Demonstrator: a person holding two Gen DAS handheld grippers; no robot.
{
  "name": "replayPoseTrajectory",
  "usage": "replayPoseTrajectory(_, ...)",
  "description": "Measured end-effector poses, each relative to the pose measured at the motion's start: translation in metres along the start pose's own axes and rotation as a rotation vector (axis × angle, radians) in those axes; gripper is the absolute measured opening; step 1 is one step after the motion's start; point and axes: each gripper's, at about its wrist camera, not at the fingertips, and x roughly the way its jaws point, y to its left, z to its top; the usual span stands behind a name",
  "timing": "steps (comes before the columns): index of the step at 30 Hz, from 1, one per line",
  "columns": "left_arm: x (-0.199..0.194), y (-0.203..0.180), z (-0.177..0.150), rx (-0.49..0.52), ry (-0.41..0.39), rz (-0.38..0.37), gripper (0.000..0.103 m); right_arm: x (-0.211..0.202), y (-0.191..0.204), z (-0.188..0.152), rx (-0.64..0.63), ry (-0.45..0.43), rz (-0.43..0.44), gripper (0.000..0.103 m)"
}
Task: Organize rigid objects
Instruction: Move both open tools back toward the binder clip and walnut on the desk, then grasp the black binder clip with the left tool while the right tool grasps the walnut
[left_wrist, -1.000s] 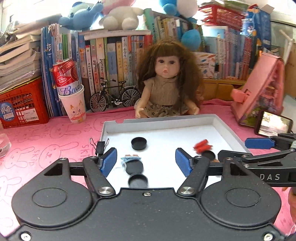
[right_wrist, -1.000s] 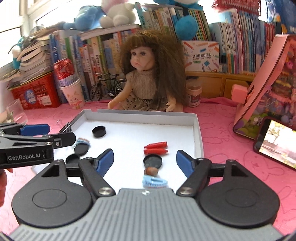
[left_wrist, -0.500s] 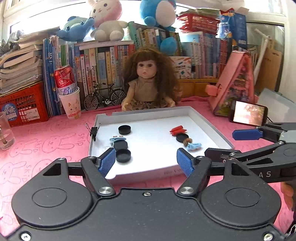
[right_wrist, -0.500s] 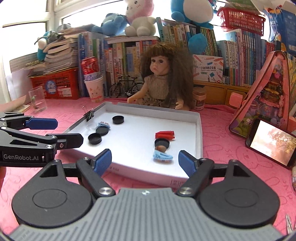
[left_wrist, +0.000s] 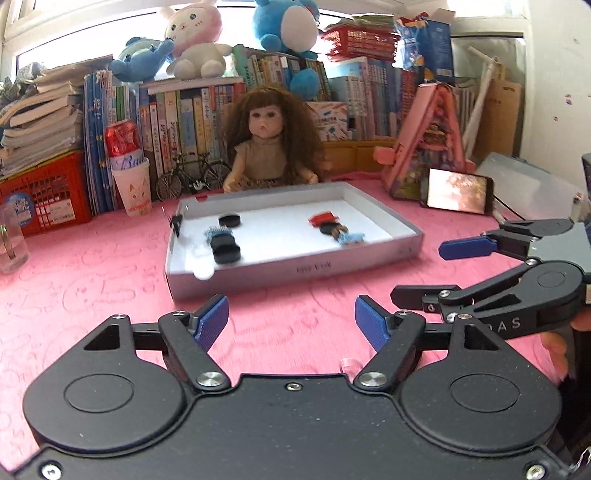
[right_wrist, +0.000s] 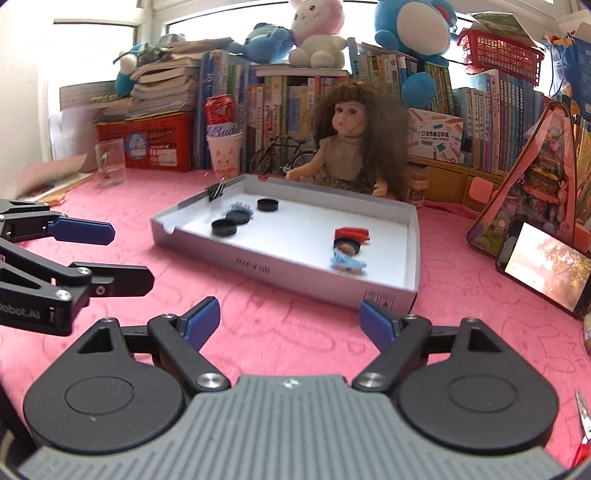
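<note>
Jaws apart and empty on both grippers, left (left_wrist: 291, 317) and right (right_wrist: 290, 319), just been widening. Backed off short of tray (left_wrist: 295, 271) ahead; sorting probably finished, else reach in again.

Both black linkage bodies carry blue ribbed pads (left_wrist: 212, 321) (silver screws at pivots); white lettering alongside.

doll (left_wrist: 271, 147) behind tray (left_wrist: 295, 266), phone (left_wrist: 458, 190) right

bare pink tablecloth (left_wrist: 288, 314) before tray (left_wrist: 295, 273), doll (left_wrist: 269, 147) behind
</note>
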Motion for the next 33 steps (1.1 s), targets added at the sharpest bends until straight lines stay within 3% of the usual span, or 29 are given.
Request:
replayPoseTrajectory(7, -0.014, -0.002, -0.028, 0.002, 0.018, -0.079, 0.073, -0.01, 0.005, -0.022, -0.023, -0.016, 0.011, 0.091)
replayPoseTrajectory(11, -0.014, -0.005, -0.04, 0.017, 0.041, -0.123, 0.066, -0.012, 0.009, -0.029, -0.039, -0.021, 0.024, 0.091)
replayPoseTrajectory(16, -0.006, -0.009, -0.048, 0.007, 0.075, -0.146, 0.05, -0.013, 0.014, -0.033, -0.05, -0.018, 0.056, 0.09)
replayPoseTrajectory(18, -0.004, -0.008, -0.049, -0.006, 0.081, -0.149, 0.038, -0.012, 0.015, -0.033, -0.052, -0.009, 0.071, 0.088)
replayPoseTrajectory(19, -0.003, -0.008, -0.05, -0.012, 0.081, -0.145, 0.032, -0.012, 0.016, -0.034, -0.052, -0.002, 0.078, 0.082)
replayPoseTrajectory(21, -0.002, -0.008, -0.049, -0.018, 0.074, -0.127, 0.031, -0.012, 0.019, -0.035, -0.052, 0.011, 0.087, 0.069)
replayPoseTrajectory(23, -0.002, -0.008, -0.049, -0.021, 0.07, -0.121, 0.031, -0.011, 0.022, -0.036, -0.054, 0.025, 0.106, 0.048)
replayPoseTrajectory(26, -0.003, -0.008, -0.048, -0.026, 0.062, -0.095, 0.031, -0.011, 0.029, -0.037, -0.075, 0.038, 0.108, 0.03)
replayPoseTrajectory(33, -0.001, -0.002, -0.042, -0.078, 0.057, -0.034, 0.031, -0.012, 0.035, -0.036, -0.063, 0.027, 0.077, 0.028)
